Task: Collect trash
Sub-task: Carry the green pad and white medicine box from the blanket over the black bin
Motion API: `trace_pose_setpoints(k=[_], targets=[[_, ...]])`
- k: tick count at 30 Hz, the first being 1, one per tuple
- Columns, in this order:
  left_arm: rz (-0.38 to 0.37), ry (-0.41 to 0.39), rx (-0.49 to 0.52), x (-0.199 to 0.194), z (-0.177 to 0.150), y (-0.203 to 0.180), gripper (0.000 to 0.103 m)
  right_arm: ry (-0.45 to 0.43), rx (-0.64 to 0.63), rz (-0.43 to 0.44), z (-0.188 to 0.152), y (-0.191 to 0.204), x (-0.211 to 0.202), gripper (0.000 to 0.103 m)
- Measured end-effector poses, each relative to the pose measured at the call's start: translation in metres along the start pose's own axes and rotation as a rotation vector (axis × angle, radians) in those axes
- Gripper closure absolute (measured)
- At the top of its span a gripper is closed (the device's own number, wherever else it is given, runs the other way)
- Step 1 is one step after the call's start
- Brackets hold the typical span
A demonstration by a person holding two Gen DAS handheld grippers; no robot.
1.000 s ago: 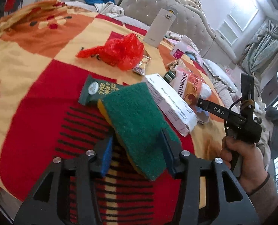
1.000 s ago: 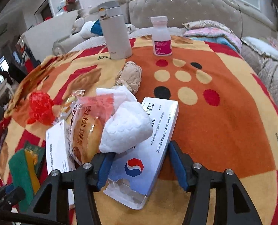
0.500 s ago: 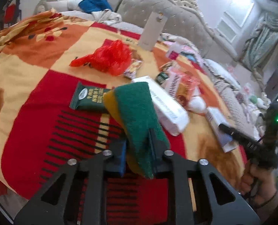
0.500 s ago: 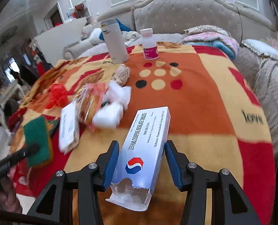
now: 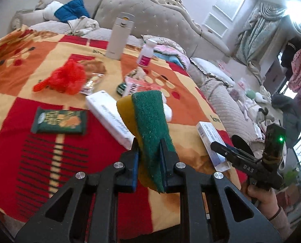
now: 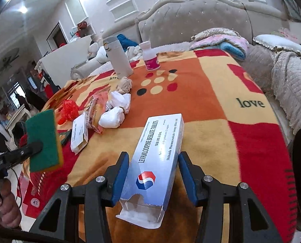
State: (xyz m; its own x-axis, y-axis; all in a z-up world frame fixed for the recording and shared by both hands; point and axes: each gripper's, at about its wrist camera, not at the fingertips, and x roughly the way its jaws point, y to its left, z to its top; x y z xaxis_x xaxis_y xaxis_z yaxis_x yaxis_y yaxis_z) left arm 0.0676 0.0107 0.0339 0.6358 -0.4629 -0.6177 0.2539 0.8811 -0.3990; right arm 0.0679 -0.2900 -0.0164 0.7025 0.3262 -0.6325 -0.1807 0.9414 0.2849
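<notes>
A: Left wrist view: how much of the collecting can be judged done?

B: Little. Two pieces are lifted; no bin is seen. Nearest, the left tongs [image 5: 149, 151] are clenched on the green-and-yellow scouring sponge [image 5: 150, 121], raised off the red, orange and yellow patterned blanket [image 5: 18, 141]. Left of the tongs lies a dark green foil snack packet [image 5: 59, 121]; just behind the sponge, a long white cardboard box [image 5: 108, 117]; farther back, a crumpled red plastic bag [image 5: 65, 79]. All are left to be gathered.

A: And the right tongs [image 6: 153, 174]?

B: Partly closed, with the blue-and-white tablet carton [image 6: 156, 156] between the pads; the carton's torn flap hangs nearest the camera, and it appears gripped by its sides and lifted. Ahead and to the left, white crumpled tissue wads [image 6: 114, 115] and an orange-printed clear wrapper [image 6: 95, 111] remain. Farthest stand a tall white flask [image 6: 119, 56] and a small white bottle with pink label [image 6: 150, 56], judged not to be trash.
</notes>
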Motion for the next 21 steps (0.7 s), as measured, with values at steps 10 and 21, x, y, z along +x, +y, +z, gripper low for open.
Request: trace_pose_setpoints(k=[10,21], targets=[[0.018,0.039,0.032,0.025,-0.002,-0.032,0.088,-0.031,-0.004,-0.04,-0.004,-0.017,-0.025,0.054],[0.011,0.068,0.094,0.039,-0.014,-0.082,0.088,-0.108,0.042,-0.075,-0.006,-0.042,-0.058,0.054]])
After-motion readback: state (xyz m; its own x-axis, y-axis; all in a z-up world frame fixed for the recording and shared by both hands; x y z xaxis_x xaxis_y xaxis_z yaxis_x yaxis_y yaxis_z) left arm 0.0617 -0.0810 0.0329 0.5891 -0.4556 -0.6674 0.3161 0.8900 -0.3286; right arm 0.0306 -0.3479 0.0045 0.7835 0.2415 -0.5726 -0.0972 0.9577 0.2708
